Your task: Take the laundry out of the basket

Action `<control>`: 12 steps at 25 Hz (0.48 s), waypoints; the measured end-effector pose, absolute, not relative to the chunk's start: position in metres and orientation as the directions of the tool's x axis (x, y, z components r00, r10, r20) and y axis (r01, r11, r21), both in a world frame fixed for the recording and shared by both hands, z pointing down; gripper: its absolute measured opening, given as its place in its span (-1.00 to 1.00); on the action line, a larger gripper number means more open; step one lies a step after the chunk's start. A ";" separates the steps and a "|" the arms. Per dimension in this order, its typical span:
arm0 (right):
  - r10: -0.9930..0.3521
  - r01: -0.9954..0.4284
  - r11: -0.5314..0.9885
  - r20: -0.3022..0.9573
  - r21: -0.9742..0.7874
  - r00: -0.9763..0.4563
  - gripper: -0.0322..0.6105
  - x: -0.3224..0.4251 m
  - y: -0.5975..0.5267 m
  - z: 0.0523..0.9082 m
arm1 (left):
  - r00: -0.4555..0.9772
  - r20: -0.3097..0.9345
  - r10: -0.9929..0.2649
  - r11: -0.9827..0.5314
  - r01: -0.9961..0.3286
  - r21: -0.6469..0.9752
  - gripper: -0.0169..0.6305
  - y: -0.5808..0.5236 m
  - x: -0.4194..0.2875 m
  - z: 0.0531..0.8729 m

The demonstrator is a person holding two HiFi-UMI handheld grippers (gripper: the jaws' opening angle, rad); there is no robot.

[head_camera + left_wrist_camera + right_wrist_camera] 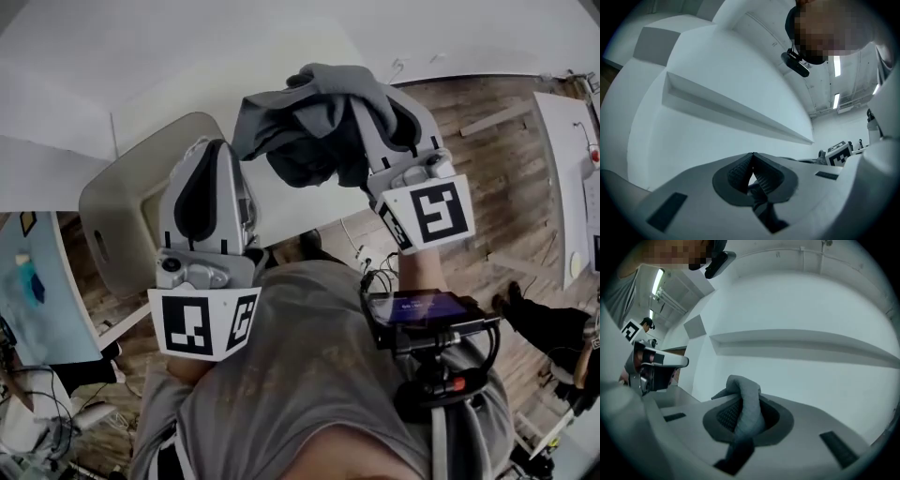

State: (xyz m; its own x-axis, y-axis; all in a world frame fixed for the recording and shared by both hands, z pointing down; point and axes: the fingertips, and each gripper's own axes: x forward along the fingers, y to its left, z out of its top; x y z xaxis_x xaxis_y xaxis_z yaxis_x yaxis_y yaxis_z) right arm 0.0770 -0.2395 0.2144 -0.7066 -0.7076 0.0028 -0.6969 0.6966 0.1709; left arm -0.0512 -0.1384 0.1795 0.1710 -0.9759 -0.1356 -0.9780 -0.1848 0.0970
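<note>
A grey garment (314,117) hangs bunched in the air above the white table (281,211), draped over the tips of my right gripper (354,101). In the right gripper view the jaws are shut on a fold of that grey cloth (746,406). My left gripper (217,150) is raised beside it, to the left and slightly lower. Its jaws are shut tip to tip (751,155) with nothing between them. The pale laundry basket (111,214) sits below and to the left of the left gripper. Its inside is mostly hidden behind that gripper.
A phone on a chest rig (417,307) sits under the right gripper. Wooden floor lies to the right, with another person's legs (539,323) and a white desk (562,159). Cables and gear clutter the lower left (37,412).
</note>
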 end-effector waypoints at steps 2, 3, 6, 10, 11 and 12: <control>-0.698 -0.688 0.712 0.036 0.144 -0.715 -0.77 0.071 -0.244 0.240 | 0.149 -0.112 -0.982 -0.160 -0.983 0.092 -0.92 -0.139 -0.054 0.185; -0.695 -0.685 0.717 0.053 0.128 -0.717 -0.77 0.069 -0.247 0.252 | 0.140 -0.100 -0.985 -0.149 -0.985 0.089 -0.92 -0.140 -0.055 0.187; -0.682 -0.677 0.732 0.101 0.081 -0.725 -0.77 0.060 -0.255 0.288 | 0.110 -0.070 -0.991 -0.115 -0.990 0.077 -0.92 -0.142 -0.062 0.192; -0.643 -0.644 0.763 0.155 0.055 -0.750 -0.76 0.041 -0.260 0.325 | 0.048 -0.034 -0.998 -0.050 -0.997 0.061 -0.92 -0.139 -0.074 0.199; -0.631 -0.632 0.773 0.170 0.051 -0.757 -0.76 0.037 -0.261 0.332 | 0.034 -0.025 -0.999 -0.035 -0.998 0.057 -0.92 -0.138 -0.075 0.201; -0.615 -0.618 0.785 0.176 0.048 -0.768 -0.76 0.032 -0.262 0.339 | 0.020 -0.016 -1.000 -0.021 -0.998 0.052 -0.92 -0.138 -0.075 0.203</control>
